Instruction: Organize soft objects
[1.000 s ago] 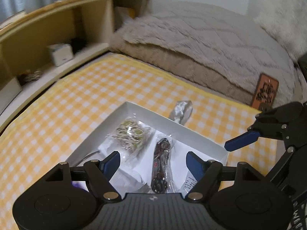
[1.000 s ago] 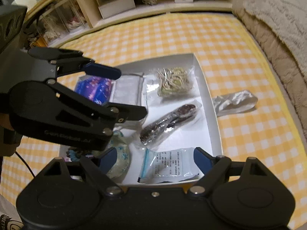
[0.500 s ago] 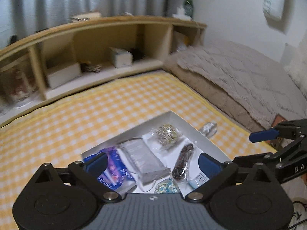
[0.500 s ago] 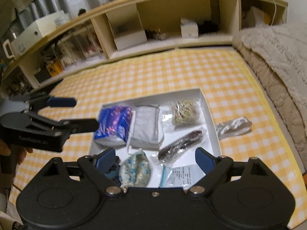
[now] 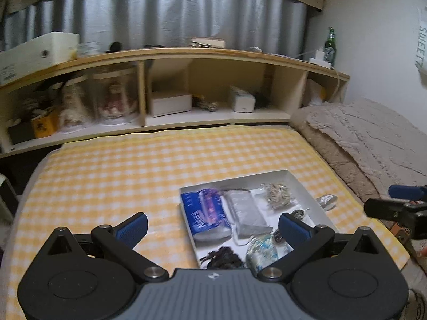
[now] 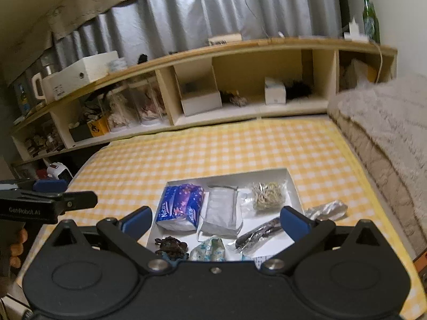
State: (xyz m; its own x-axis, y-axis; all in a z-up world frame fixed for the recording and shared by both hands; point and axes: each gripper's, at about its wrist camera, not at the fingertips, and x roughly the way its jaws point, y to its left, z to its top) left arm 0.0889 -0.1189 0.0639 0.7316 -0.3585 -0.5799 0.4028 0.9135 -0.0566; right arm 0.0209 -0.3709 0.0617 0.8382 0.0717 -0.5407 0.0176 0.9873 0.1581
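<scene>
A white shallow box lies on the yellow checked bedspread. It holds a blue tissue pack, a grey face mask, a bag of rubber bands, a dark packet, a black hair tie and a blue-white pouch. A silvery wrapper lies on the spread right of the box. My right gripper is open and empty, raised near the box's front. My left gripper is open and empty, raised at the box's front left.
A wooden shelf unit with boxes and figures runs along the head of the bed. A folded beige blanket lies along the right side. An orange item sits at the bed's right edge.
Both grippers have pulled up and back from inside the box, so the whole box and the shelves now show. Both stay open and empty.
</scene>
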